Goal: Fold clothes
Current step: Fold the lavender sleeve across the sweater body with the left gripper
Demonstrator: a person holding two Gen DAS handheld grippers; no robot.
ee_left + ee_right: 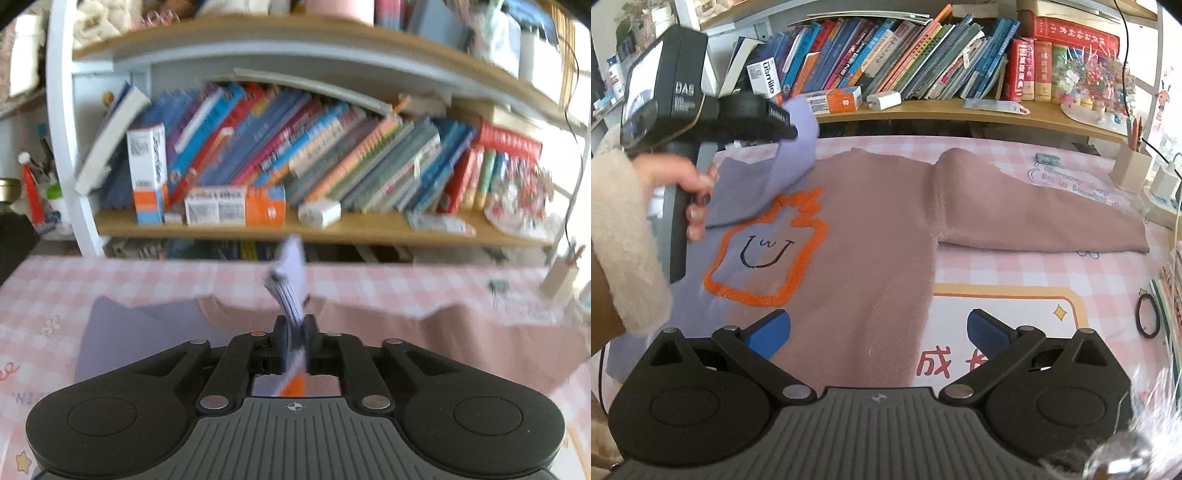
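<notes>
- Blue-padded fingers of my right gripper sit closest to the lens, spread wide with nothing between them; they hover over the lower body of the sweater, which I read as waiting for the other hand's fold.
- That sweater lies flat on the desk, front up, its orange outline figure with a smile showing; one half is mauve-brown, the other lilac.
- Its mauve sleeve stretches out sideways, untouched, so that side is not yet folded.
- My left gripper has its fingers nearly together, with the striped cuff of the lilac sleeve between them; the view is blurred, so I cannot say how firmly they pinch it.
- From the right wrist view, the sleeve arcs from that gripper down onto the lilac shoulder, lifted clear, I judge, to carry it inward across the chest.
- A person's hand in a fluffy cream cuff holds the left gripper's handle.
</notes>
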